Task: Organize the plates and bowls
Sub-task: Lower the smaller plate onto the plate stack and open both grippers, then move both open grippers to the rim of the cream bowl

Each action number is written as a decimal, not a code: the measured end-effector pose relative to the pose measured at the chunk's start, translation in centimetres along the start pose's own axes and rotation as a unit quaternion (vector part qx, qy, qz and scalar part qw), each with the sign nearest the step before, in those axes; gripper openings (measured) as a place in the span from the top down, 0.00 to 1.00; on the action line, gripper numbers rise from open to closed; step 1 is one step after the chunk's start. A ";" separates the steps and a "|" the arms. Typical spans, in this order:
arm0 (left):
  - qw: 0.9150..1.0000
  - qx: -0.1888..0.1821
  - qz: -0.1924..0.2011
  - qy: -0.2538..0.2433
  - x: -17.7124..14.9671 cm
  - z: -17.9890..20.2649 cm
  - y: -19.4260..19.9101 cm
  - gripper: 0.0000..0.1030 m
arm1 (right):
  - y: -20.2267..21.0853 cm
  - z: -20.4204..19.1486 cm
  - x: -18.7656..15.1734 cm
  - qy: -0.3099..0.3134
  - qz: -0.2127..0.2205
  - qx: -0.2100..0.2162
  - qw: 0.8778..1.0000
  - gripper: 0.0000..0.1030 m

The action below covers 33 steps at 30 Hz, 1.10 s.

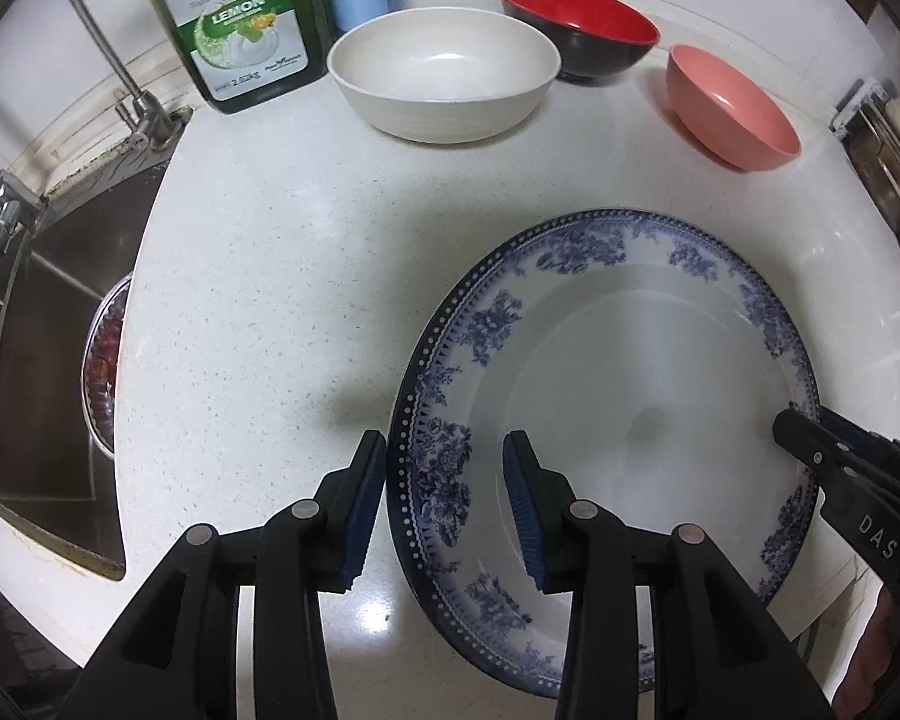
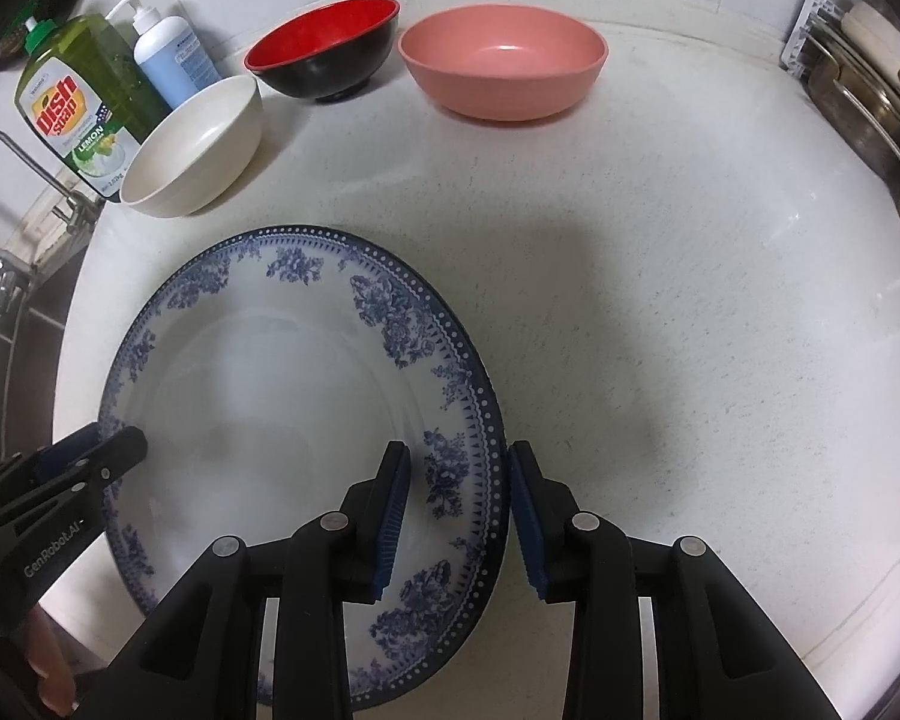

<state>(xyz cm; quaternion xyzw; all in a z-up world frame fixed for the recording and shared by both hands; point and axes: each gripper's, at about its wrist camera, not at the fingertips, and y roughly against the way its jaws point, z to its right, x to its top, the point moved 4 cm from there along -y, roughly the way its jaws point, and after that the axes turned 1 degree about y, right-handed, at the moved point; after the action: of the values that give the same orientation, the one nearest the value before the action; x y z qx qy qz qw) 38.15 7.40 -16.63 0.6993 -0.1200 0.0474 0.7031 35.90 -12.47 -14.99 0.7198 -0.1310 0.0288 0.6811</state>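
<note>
In my left view, my left claw [image 1: 444, 480] sits at the bottom middle. Its two blue pads stand apart, one on each side of the left rim of the big blue-flowered plate [image 1: 600, 396]. The pads do not press the rim, so nothing is held. The plate lies flat on the white counter [image 1: 258, 276], in the lower right. I think I am at the step of taking the plate from both sides. Next I need to squeeze the rim, then lift evenly. The sink [image 1: 48, 324] drops away at the left edge, so I must not slide that way. The white bowl [image 1: 444, 84], red and black bowl [image 1: 579, 30] and pink bowl [image 1: 732, 108] sit along the top, well apart from the plate.

In my right view, my right claw [image 2: 459, 510] is at the bottom middle, pads apart around the plate's right rim, not clamped. The right side of the counter is bare, with good room to move. A metal rack [image 2: 858, 96] stands at the upper right.
</note>
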 end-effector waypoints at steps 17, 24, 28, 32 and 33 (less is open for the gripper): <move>0.998 0.004 0.055 0.002 2.0 0.0 3.9 0.31 | 3.5 -0.1 1.4 0.010 0.045 0.013 0.999 0.53; 0.997 0.011 0.079 -0.005 3.9 -1.0 5.9 0.31 | 5.4 -1.6 4.1 0.029 0.072 0.024 0.997 0.53; 0.997 0.005 0.080 -0.009 5.4 -1.7 6.9 0.31 | 6.4 -2.8 6.2 0.038 0.086 0.036 0.995 0.53; 0.996 0.009 0.085 -0.020 7.2 -2.5 7.8 0.31 | 6.7 -4.3 8.3 0.041 0.084 0.054 0.994 0.53; 0.996 0.011 0.084 -0.023 7.8 -2.8 7.9 0.31 | 6.8 -4.8 9.0 0.041 0.083 0.060 0.994 0.53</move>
<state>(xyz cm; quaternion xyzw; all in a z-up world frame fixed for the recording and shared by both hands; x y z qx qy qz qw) 44.10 9.49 -7.07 0.6955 -0.1937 0.0914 0.6859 43.71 -9.35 -6.05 0.7438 -0.1604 0.1229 0.6371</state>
